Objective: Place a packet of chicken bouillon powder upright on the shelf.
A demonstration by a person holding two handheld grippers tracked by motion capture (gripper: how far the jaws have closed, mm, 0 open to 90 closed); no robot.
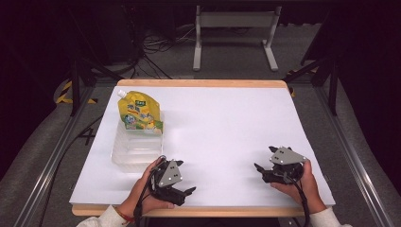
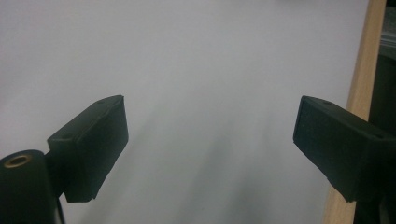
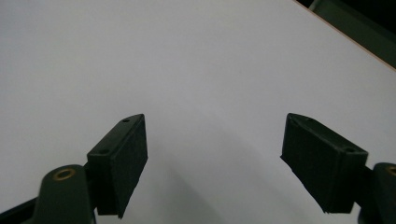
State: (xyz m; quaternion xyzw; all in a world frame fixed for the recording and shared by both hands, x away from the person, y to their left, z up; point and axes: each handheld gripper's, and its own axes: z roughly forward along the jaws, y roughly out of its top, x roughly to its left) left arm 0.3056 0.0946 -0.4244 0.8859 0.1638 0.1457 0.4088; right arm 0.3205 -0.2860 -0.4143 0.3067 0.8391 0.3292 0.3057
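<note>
Two grippers, left (image 1: 188, 193) and right (image 1: 259, 169), rest wide open and empty near the table's (image 1: 227, 118) front edge, while the yellow spouted pouch (image 1: 137, 111) leans in a clear plastic container (image 1: 136, 150) beside the left one.

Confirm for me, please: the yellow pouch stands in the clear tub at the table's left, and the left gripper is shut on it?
Not quite: the left gripper is open and empty, as the left gripper view shows. The pouch does stand in the tub.

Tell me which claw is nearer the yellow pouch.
Left. The left claw sits just below the yellow pouch and its clear container; the right claw is far across the table.
</note>
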